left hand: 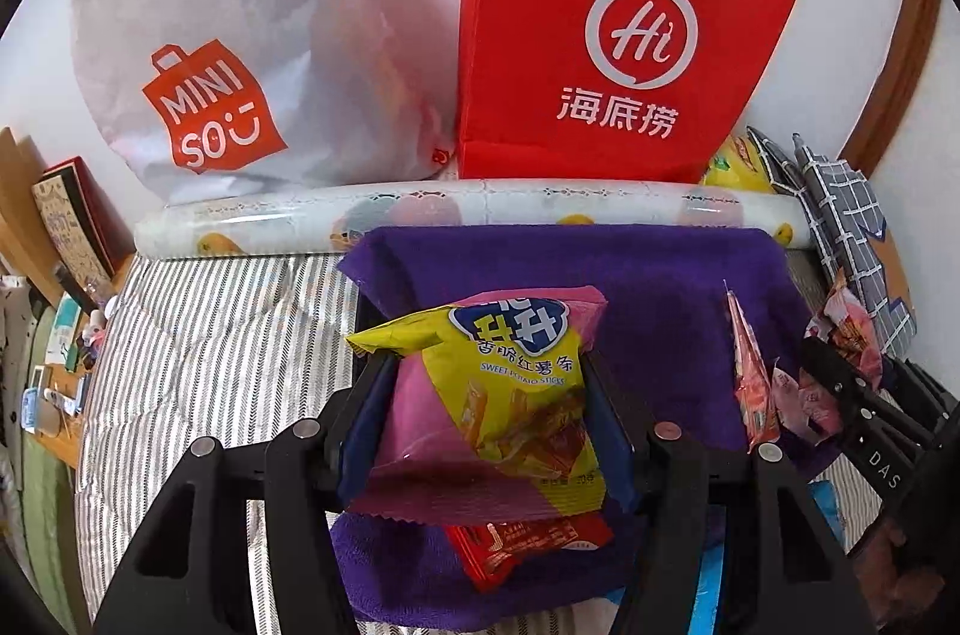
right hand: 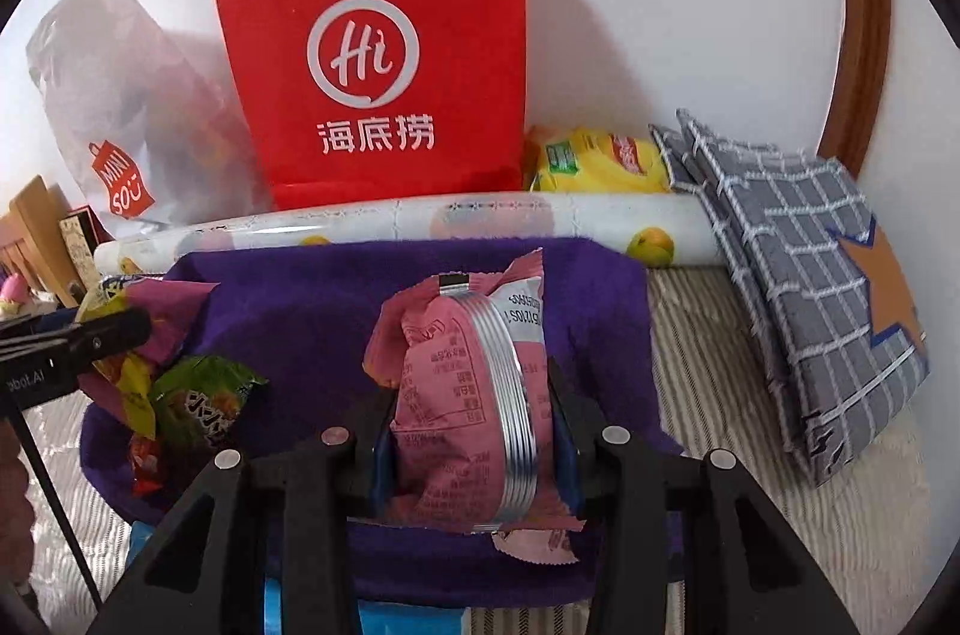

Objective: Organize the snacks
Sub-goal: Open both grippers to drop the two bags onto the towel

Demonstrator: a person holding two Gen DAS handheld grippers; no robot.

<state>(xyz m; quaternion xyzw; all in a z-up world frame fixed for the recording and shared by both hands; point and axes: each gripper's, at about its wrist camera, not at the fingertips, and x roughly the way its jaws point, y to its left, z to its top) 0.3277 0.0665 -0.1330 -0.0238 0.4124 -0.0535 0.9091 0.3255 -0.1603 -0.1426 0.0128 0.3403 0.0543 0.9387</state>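
Note:
My left gripper (left hand: 489, 371) is shut on a yellow and pink sweet potato stick packet (left hand: 510, 395), held above a purple towel (left hand: 660, 287). A red packet (left hand: 528, 545) lies on the towel under it. My right gripper (right hand: 471, 395) is shut on a pink snack packet (right hand: 468, 395) with a silver seam, above the same towel (right hand: 312, 311). A green packet (right hand: 198, 401) and a small red packet (right hand: 144, 461) lie at the towel's left. The right gripper shows at the right of the left wrist view (left hand: 840, 383) with the pink packet (left hand: 756, 383).
A red Haidilao paper bag (left hand: 600, 35) and a white Miniso bag (left hand: 210, 65) stand against the wall. A patterned roll (left hand: 540, 203) lies before them. Folded grey checked cloth (right hand: 798, 275) and a yellow pack (right hand: 600, 161) are at the right. A striped sheet (left hand: 210, 347) covers the bed.

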